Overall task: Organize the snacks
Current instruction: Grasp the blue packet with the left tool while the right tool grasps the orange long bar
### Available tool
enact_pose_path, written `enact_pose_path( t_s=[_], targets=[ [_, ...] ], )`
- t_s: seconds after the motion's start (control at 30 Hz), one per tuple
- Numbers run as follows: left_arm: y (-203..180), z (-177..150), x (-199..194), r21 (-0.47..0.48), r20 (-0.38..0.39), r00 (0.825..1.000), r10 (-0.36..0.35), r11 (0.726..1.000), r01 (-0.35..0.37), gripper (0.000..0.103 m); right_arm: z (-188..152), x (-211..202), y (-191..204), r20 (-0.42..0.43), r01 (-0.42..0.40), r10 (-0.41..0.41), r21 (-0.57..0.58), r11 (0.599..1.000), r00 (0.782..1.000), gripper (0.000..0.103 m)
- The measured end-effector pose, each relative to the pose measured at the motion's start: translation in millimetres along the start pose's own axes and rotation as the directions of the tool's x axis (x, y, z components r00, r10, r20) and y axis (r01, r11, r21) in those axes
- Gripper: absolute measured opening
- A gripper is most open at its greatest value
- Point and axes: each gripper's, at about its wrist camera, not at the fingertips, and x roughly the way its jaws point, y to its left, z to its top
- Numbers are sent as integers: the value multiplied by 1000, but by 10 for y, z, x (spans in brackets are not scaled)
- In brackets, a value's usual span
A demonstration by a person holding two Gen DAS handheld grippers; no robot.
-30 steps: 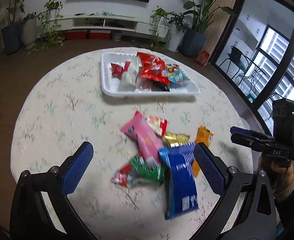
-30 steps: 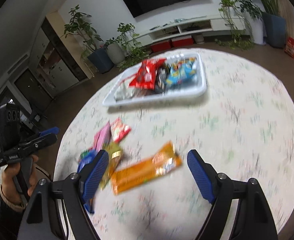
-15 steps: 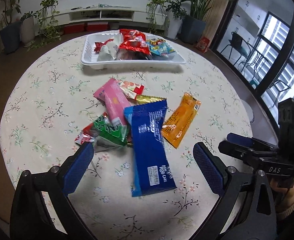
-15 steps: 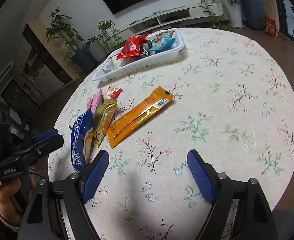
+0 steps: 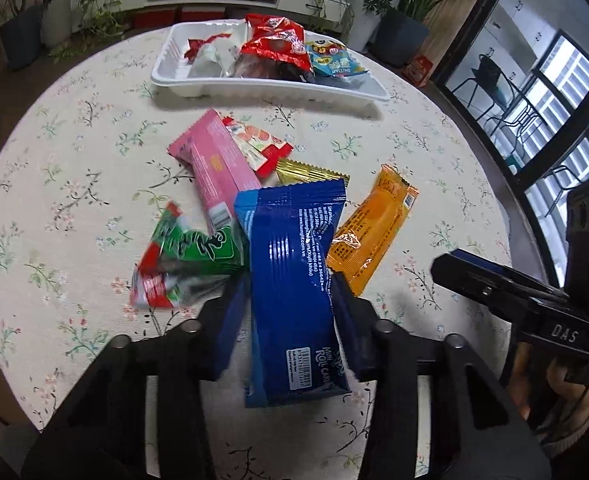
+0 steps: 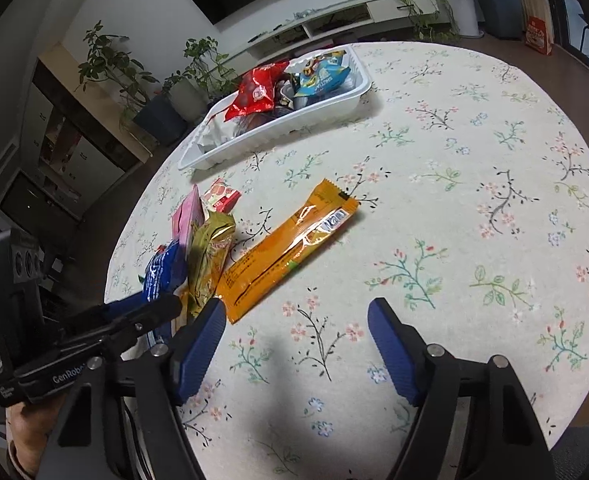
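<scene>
My left gripper (image 5: pixel 290 292) is shut on a blue roll-cake packet (image 5: pixel 294 276), its blue pads pressing both long sides. Beside it lie a green-and-red packet (image 5: pixel 186 256), a pink packet (image 5: pixel 218 168), a small red-and-white packet (image 5: pixel 258 146), a gold packet (image 5: pixel 310 174) and an orange bar packet (image 5: pixel 370 232). A white tray (image 5: pixel 198 84) at the back holds several snack bags. My right gripper (image 6: pixel 294 340) is open and empty above the cloth, just short of the orange packet (image 6: pixel 290 248). The left gripper (image 6: pixel 126 320) shows at the right wrist view's left.
The round table has a floral cloth (image 6: pixel 474 200). The tray (image 6: pixel 278 128) stands at its far side. Potted plants (image 6: pixel 166 92) and a TV bench (image 6: pixel 334 16) stand beyond the table. Windows (image 5: pixel 554 92) lie to the right.
My left gripper has moved forward and closed on the blue packet; it was wide open before. My right gripper has stayed open and come a little closer to the orange packet.
</scene>
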Motion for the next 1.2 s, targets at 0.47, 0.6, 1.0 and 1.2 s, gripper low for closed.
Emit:
enact_pose_path(
  t_s=[0.47,0.6,1.0,1.2],
  targets=[
    [136,42,-25,-20,-17,995,-96,995,96,30,130,281,147,-60,66,-66,-2,998,996,76],
    [152,-2,-82,-9,-19,994,-107,994,107,30,151,300,158,-56,82,-82,5,997,995,76],
    [231,-174,-190,37,-29,998,-57,998,58,30,200,401,279,-66,156,-157,-28,987,985,76],
    [277,-266,-237,24,-23,997,-68,997,68,29,300,529,385,-90,241,-245,-58,969,965,76]
  ],
)
